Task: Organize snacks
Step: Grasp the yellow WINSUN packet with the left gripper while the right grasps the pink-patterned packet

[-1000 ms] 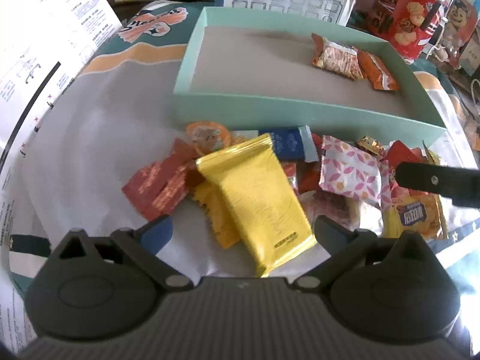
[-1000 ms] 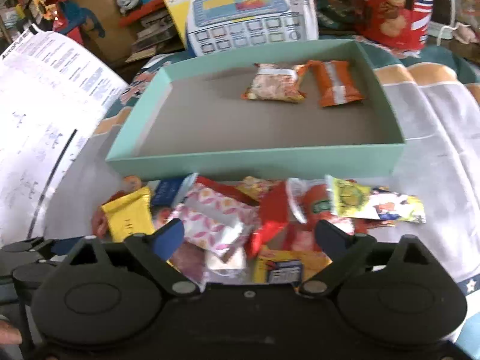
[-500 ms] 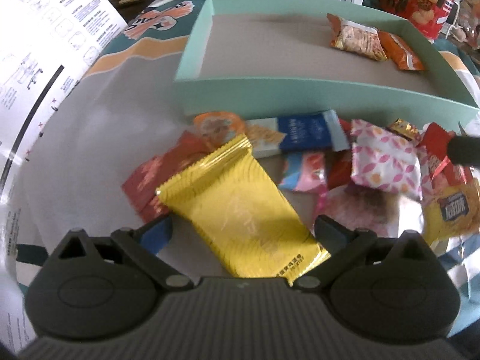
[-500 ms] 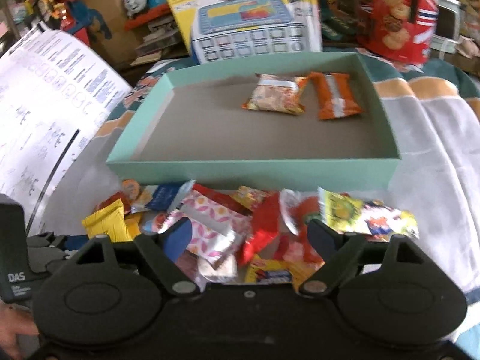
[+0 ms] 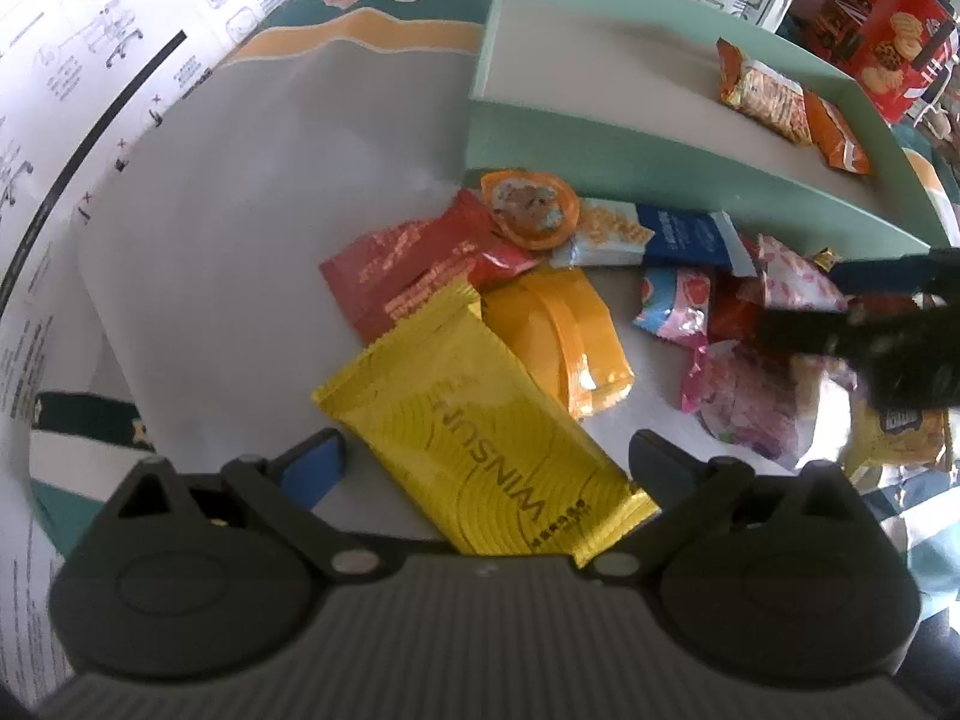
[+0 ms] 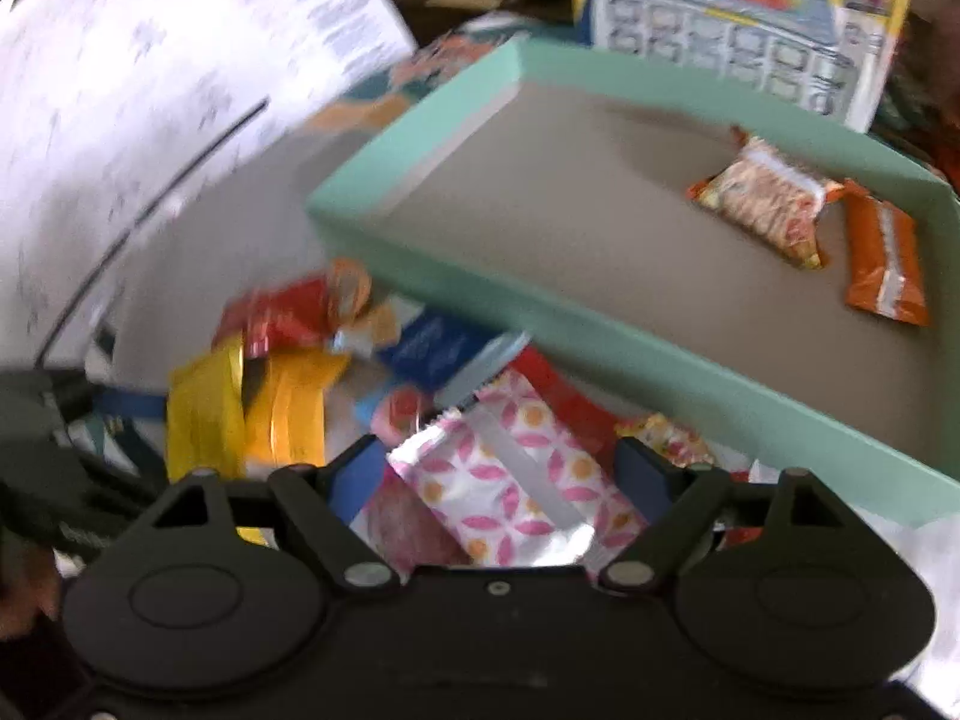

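Mint-green cardboard, the shallow box (image 6: 708,372) is my landmark: two snacks lie on its grey floor near the far right corner, a speckled orange-edged packet (image 6: 765,201) and, just beside it, a plain orange packet (image 6: 885,261). All the other snacks are heaped on the grey cloth (image 5: 252,228) along the box's near wall.

My left gripper (image 5: 483,462) hangs over the left end of that heap with its jaws spread wide. A long glossy yellow foil pack (image 5: 480,438) lies between them, untouched by either pad as far as I can see. Between it and the box lie a flat red wrapper (image 5: 408,276), an amber-orange pouch (image 5: 564,336), a round orange-lidded cup (image 5: 528,210) and a blue-and-white bar wrapper (image 5: 660,234), the last close against the box wall.

My right gripper (image 6: 498,474) is unclenched too, straddling a white pouch with pink petal print (image 6: 510,480) that lies just short of the box's near wall; the view is blurred, yet the pads look clear of it.
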{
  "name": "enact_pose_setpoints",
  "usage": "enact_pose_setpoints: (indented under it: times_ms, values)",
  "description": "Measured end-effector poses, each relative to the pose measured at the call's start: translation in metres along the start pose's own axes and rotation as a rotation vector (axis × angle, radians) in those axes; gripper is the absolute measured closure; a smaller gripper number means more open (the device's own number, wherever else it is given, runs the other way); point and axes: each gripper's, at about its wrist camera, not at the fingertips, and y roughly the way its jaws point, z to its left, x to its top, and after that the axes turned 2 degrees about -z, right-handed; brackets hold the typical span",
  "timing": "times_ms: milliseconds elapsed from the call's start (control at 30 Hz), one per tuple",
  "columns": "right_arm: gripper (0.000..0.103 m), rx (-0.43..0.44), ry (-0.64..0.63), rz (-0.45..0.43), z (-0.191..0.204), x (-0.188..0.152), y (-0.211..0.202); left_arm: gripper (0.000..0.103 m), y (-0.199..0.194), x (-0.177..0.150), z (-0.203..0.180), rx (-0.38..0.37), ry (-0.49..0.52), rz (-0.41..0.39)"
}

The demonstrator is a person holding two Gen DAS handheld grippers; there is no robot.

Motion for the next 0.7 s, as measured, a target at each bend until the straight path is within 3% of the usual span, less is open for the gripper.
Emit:
enact_pose_setpoints:
  times_ms: [67, 100, 133, 167, 233, 333, 400, 500, 700]
  values:
    - [0.018, -0.005, -0.049, 0.002, 0.007, -0.007, -0.002, 0.0, 0.0, -0.001, 0.0, -0.014, -0.016, 0.005]
    - [0.022, -0.018, -0.08, -0.02, 0.011, -0.011, -0.003, 0.005, 0.002, -0.001, 0.0, -0.019, -0.025, 0.005]
    - [0.033, -0.032, -0.098, -0.022, 0.016, -0.014, -0.003, 0.019, 0.004, 0.0, -0.001, -0.019, -0.028, 0.003]
    - [0.039, -0.034, -0.1, -0.016, 0.018, -0.016, -0.002, 0.022, 0.007, 0.001, -0.003, -0.011, -0.018, 0.002]
    - [0.051, -0.056, -0.085, -0.017, 0.021, -0.019, -0.001, 0.04, 0.007, 0.004, -0.01, -0.004, 0.026, -0.029]
    - [0.057, -0.066, -0.01, -0.02, 0.016, -0.02, -0.002, 0.045, 0.006, 0.01, -0.015, -0.054, 0.092, -0.065]
    - [0.057, -0.056, 0.069, -0.024, 0.008, -0.018, -0.002, 0.046, 0.006, 0.015, -0.014, -0.061, 0.138, -0.093]
    - [0.057, -0.034, 0.13, -0.035, 0.006, -0.018, -0.003, 0.046, 0.005, 0.018, -0.007, -0.045, 0.118, -0.081]
    - [0.049, -0.015, 0.093, -0.037, 0.007, -0.025, -0.006, 0.023, -0.009, 0.009, -0.004, -0.012, 0.078, -0.088]
